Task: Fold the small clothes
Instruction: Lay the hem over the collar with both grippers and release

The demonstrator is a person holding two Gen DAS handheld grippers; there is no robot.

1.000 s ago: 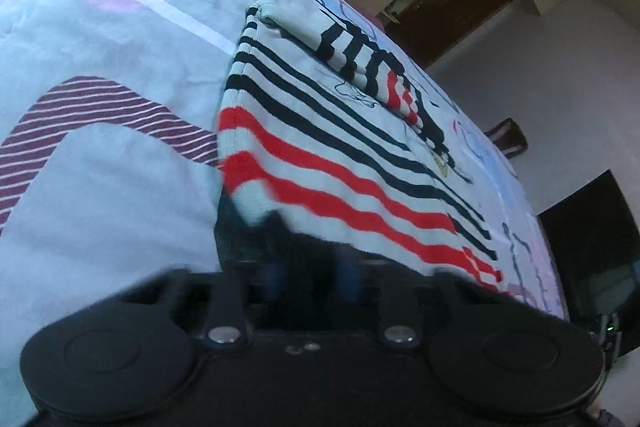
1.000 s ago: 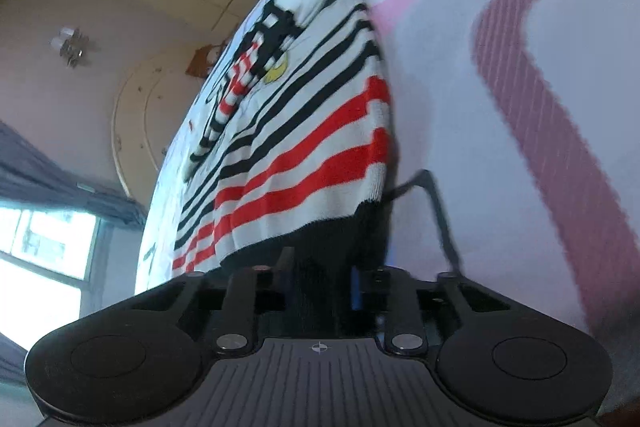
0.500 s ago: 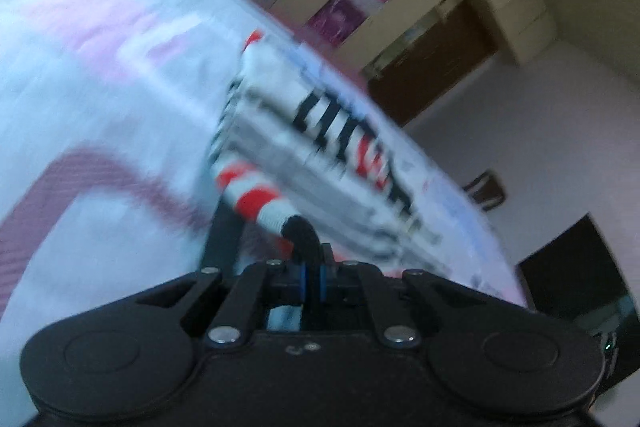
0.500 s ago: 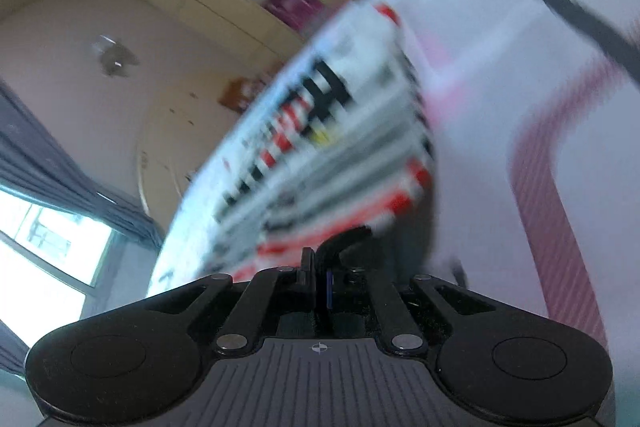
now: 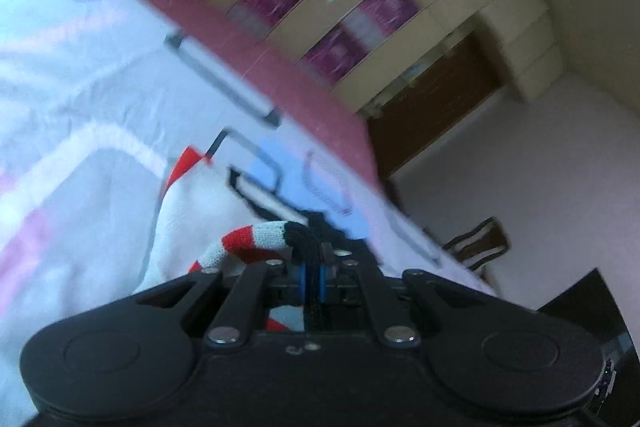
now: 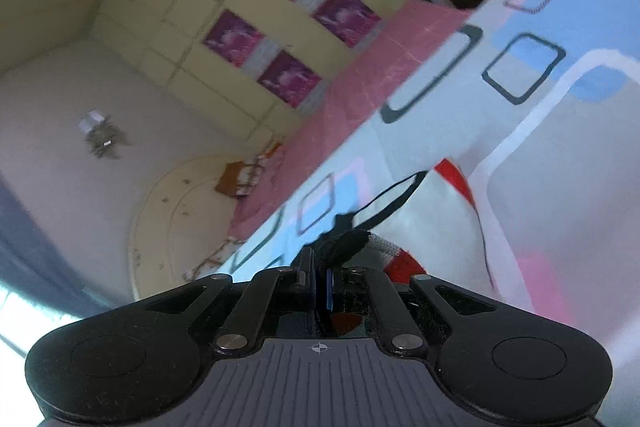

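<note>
Between the fingers of our left gripper (image 5: 313,277) we hold the black ribbed hem of the striped sweater (image 5: 256,235), clamped tight with the knit bunched over the blue pads. Our right gripper (image 6: 319,283) is likewise closed on the hem's other corner, a dark fold of knit sticking up just ahead of its fingers. We judge that we pinch the 2 bottom corners so the edge stays taut and square as the garment is carried over itself.

Ahead of both grippers and below them, the rest of the sweater lies on the bed (image 5: 80,75), its white body and a red stripe visible just beyond the fingers. The held hem arches up from that body, so the fold is probably under way and not yet laid down.

Farther ahead, beyond the bed's pink edge, stands the wardrobe (image 5: 360,7) with purple panels. The views are blurred, so we cannot tell how much of the sweater is already doubled.
</note>
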